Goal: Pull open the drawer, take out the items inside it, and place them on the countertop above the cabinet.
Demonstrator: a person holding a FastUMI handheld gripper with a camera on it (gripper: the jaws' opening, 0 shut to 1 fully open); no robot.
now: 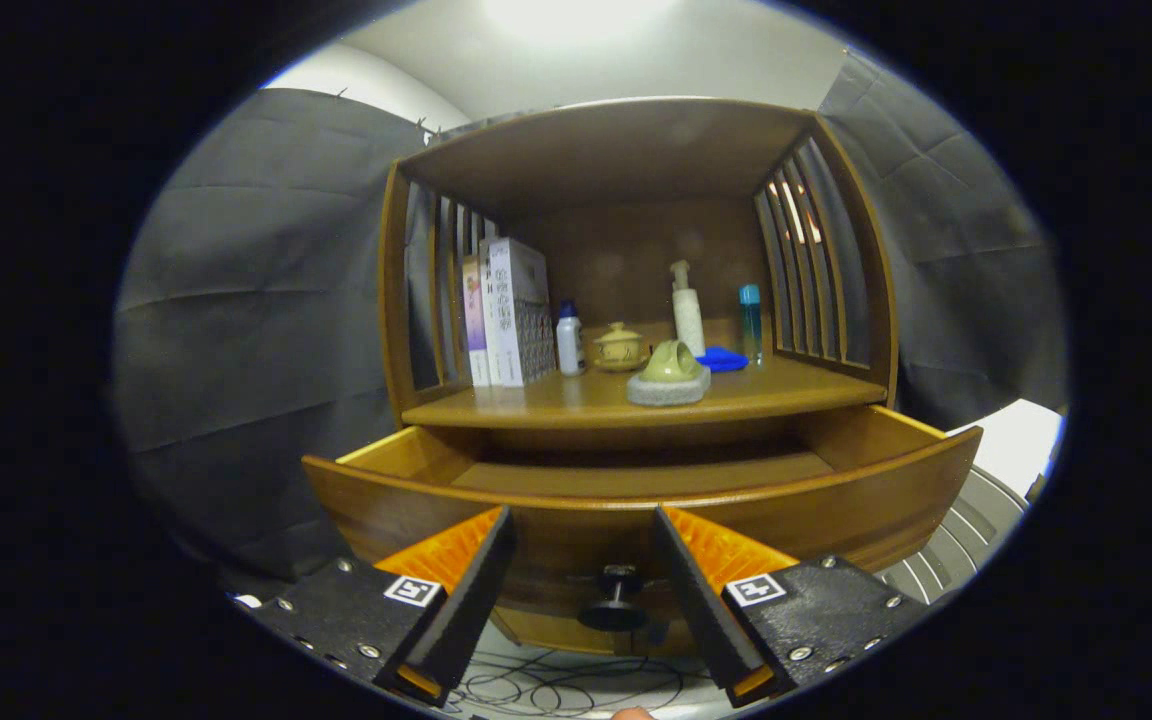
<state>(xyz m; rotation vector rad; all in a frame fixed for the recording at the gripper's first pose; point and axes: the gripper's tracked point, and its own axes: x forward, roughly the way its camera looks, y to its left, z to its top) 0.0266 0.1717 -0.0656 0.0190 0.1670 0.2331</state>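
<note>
Wooden countertop (pixel 576 398) cluttered; drawer (pixel 636 500) open; hand-held gripper (pixel 583 535) spread.

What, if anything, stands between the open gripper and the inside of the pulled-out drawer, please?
The drawer's own front panel does. The gripper is open, level with that panel, its fingers flanking the knob without touching it. It would likely need to rise over the top edge. The drawer floor looks bare where visible.

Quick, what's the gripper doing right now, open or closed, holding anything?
Gripper: open, holding nothing; its fingers stand apart on either side of the drawer knob, not touching it. The drawer is pulled out.
</note>
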